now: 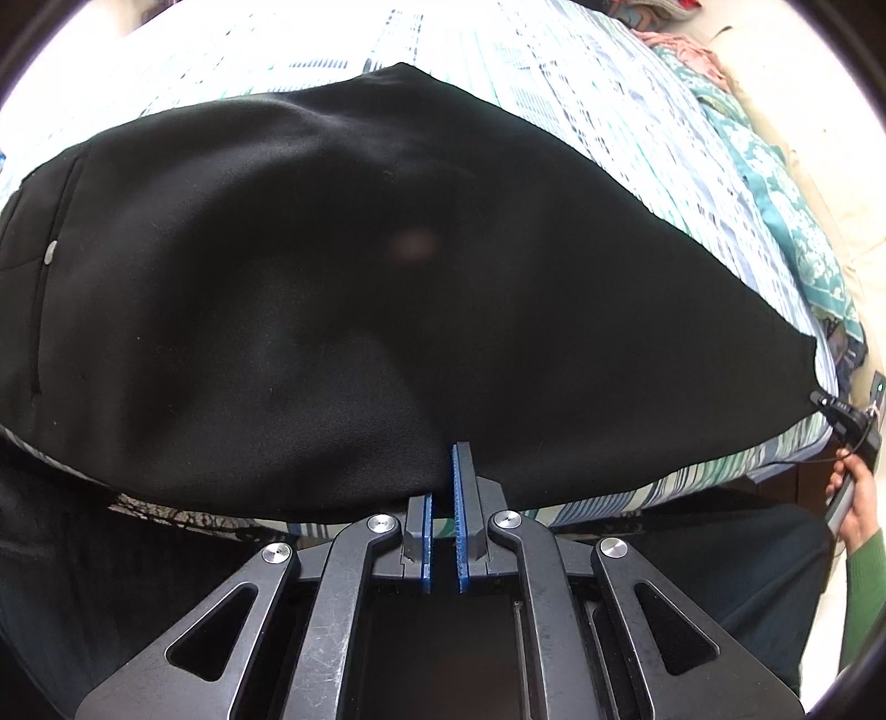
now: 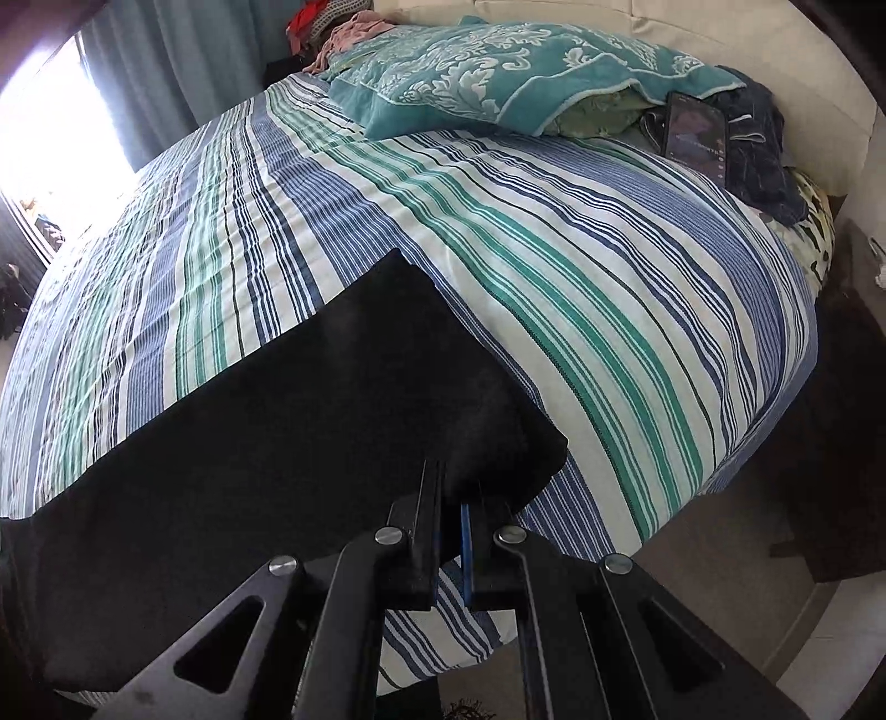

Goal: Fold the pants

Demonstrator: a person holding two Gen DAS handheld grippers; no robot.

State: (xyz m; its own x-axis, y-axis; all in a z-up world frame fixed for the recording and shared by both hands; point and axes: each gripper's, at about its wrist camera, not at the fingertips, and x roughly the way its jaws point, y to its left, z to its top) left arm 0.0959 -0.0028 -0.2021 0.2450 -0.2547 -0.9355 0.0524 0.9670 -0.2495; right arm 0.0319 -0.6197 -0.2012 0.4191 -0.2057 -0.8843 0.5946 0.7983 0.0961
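The black pants (image 1: 343, 266) lie spread out on a bed with a striped sheet (image 2: 581, 310); in the left wrist view they fill most of the middle of the frame, from the left edge across to the right edge; the left gripper (image 1: 446, 487) sits at the bottom middle of that frame, and its two blue pads (image 1: 458, 498) are squeezed tight on the near edge of the pants; a small silver stud (image 1: 51, 253) shows on the cloth at the far left, beside a long seam; at the right edge of the same frame the right gripper (image 1: 830, 412) pinches the far corner of the pants, and a hand (image 1: 855, 498) in a green sleeve (image 1: 864, 598) holds it; in the right wrist view the pants run from the lower left of the frame up to a corner near the middle; the right gripper (image 2: 451, 498) at the bottom middle is clamped shut on the nearest corner of the cloth, which bunches up a little between the fingers; the striped sheet has blue, green and white bands and covers the rest of the bed; at the top of that frame a teal blanket (image 2: 498, 72) with white flowers lies crumpled; a dark phone (image 2: 695, 130) rests just beside it at the upper right, touching some dark clothes (image 2: 767, 160); a bright window (image 2: 50, 144) glows at the upper left, next to a curtain (image 2: 183, 50).
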